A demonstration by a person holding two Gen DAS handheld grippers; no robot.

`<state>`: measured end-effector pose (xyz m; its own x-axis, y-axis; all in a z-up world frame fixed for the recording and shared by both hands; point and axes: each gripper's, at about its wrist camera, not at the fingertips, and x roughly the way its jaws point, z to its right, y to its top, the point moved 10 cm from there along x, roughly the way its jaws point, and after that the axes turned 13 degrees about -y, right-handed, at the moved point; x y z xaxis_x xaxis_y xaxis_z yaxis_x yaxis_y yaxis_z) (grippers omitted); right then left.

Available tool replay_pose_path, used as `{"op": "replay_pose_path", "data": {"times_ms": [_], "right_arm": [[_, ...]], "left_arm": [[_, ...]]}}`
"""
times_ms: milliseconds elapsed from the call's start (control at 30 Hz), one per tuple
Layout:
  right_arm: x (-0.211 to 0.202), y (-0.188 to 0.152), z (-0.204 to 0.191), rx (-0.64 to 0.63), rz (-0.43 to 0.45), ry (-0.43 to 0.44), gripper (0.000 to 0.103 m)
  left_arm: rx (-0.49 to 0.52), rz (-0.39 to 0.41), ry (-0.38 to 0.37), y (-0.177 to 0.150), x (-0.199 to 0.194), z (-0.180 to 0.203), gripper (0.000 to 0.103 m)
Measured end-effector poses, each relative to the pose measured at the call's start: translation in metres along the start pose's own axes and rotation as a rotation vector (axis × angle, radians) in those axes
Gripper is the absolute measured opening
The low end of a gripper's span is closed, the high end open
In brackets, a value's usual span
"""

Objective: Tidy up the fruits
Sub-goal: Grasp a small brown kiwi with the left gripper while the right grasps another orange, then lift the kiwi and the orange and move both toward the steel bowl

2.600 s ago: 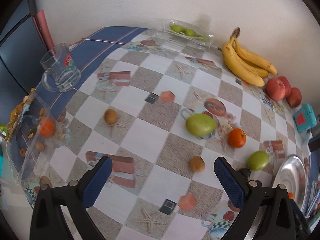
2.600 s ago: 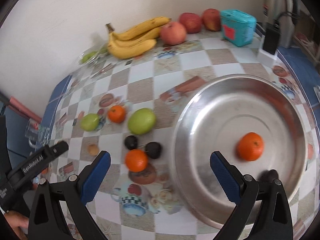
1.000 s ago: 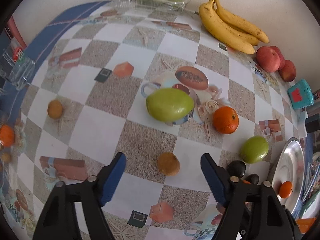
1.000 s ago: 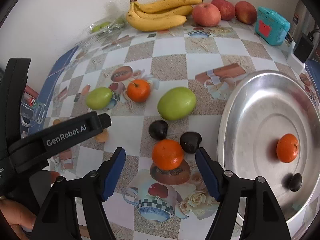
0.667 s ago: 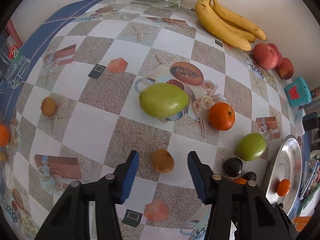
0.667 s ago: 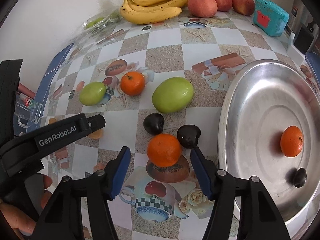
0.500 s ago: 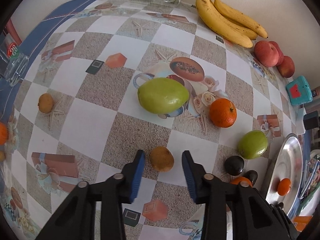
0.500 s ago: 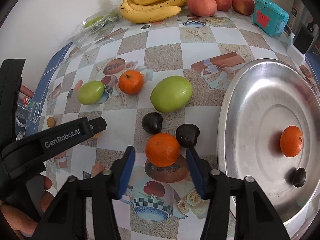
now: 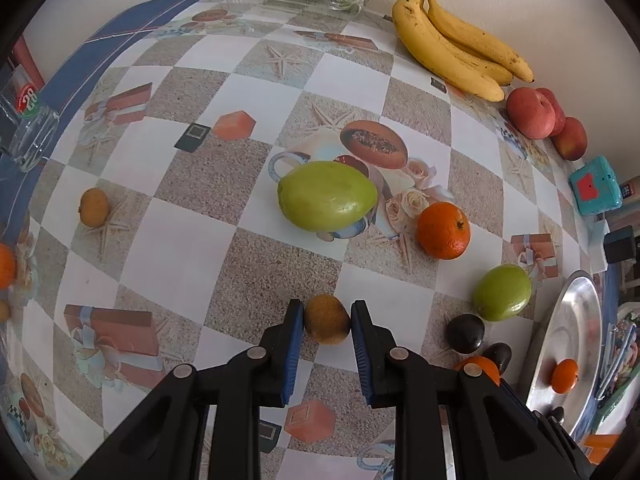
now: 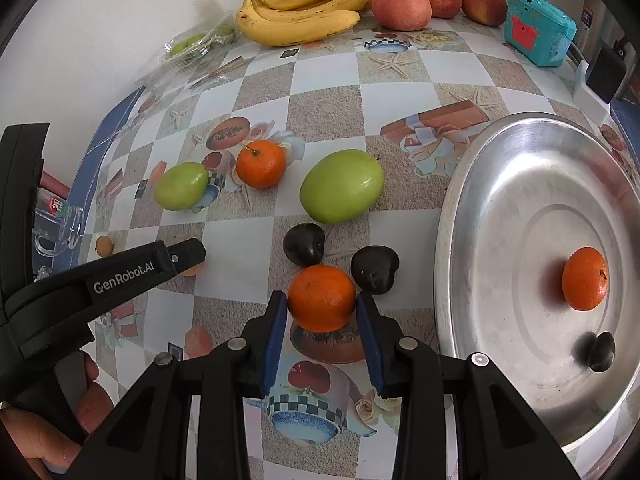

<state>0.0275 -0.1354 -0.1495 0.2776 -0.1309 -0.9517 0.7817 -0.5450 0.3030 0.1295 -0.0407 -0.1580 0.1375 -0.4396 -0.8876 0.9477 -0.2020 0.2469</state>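
On the checked tablecloth my left gripper point(image 9: 326, 312) is shut on a small brown fruit point(image 9: 326, 320); both blue pads press its sides. My right gripper point(image 10: 322, 305) has its jaws closing on an orange point(image 10: 322, 296), and its pads touch the fruit on both sides. Both fruits rest on the table. Right of the orange lies a silver plate point(image 10: 460, 240) holding another orange point(image 10: 585, 279) and a small dark fruit point(image 10: 600, 351). Two dark fruits point(image 10: 304, 244) point(image 10: 375, 269) sit just beyond the gripped orange.
Two green mangoes point(image 10: 342, 185) point(image 10: 182, 185) and an orange point(image 10: 261, 164) lie mid-table. Bananas point(image 10: 304, 12), apples point(image 10: 401, 6) and a teal box point(image 10: 538, 32) line the wall. A glass mug point(image 9: 28, 132) stands at the left edge, another brown fruit point(image 9: 94, 207) near it.
Both pairs of jaws have narrowed from wide open until they meet their fruits: the left on the brown fruit, the right on the orange. Neither hand has shifted over the last second.
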Motion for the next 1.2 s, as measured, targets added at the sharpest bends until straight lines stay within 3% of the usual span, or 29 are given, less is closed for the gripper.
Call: {"op": "replay_pose_path", "data": {"times_ms": [300, 367, 467, 767, 933, 1200], "right_arm": [[-0.008, 0.001, 0.000, 0.008, 0.010, 0.022, 0.035], [-0.012, 0.003, -0.001, 0.010, 0.021, 0.032, 0.028], [-0.021, 0.007, -0.001, 0.007, 0.044, 0.041, 0.029], [-0.013, 0.002, -0.004, -0.020, 0.023, 0.025, 0.029], [-0.008, 0.003, -0.008, -0.020, 0.023, 0.031, 0.040], [0.000, 0.003, -0.022, -0.032, 0.019, 0.060, 0.047]], "left_arm": [[0.013, 0.061, -0.031, 0.010, -0.028, 0.012, 0.026], [0.025, 0.084, -0.037, 0.013, -0.037, 0.017, 0.026], [0.035, 0.102, -0.043, 0.016, -0.044, 0.022, 0.026], [-0.026, 0.060, -0.027, 0.010, -0.028, 0.004, 0.026], [-0.037, 0.043, -0.028, 0.007, -0.022, 0.001, 0.026], [-0.048, 0.035, -0.032, 0.005, -0.019, -0.003, 0.026]]}}
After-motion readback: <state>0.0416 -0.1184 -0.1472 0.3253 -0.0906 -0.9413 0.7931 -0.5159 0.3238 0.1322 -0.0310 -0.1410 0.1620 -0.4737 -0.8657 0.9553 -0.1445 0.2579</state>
